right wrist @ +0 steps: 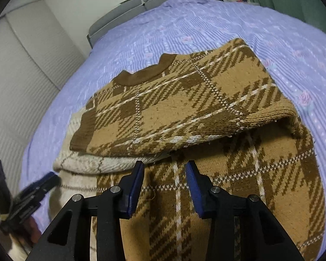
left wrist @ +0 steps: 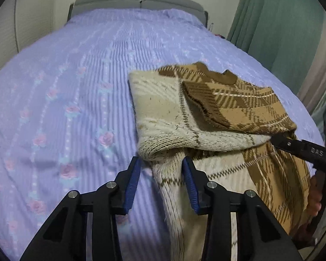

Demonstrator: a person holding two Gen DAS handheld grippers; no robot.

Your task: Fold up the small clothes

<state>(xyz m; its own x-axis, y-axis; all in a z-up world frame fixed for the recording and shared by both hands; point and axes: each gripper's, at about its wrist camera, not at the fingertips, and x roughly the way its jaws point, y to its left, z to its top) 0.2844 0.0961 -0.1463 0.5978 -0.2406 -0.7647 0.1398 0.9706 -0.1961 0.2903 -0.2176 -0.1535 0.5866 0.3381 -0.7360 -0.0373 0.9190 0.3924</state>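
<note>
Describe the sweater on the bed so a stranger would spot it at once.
Start from the bed's lilac rose-print bedspread. On its near end lies the sweater, folded over on itself. It is the only garment there: tan-and-brown plaid knit, dark brown collar, cream side showing.

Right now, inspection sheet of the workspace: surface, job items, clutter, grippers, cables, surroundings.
Surface: bed with lilac floral bedspread, mostly bare.
Job's things: one brown and cream plaid knit sweater, upper part folded over the lower, collar toward the headboard; no other garment seen.
Clutter: small items at the bed's far edge, too small to identify.
Grippers: left gripper jaws apart over the cream hem edge, not pressing it; right gripper jaws apart above the plaid, holding nothing.
Cables: nothing seen.
Surroundings: grey headboard, green curtain, pale wall.
</note>
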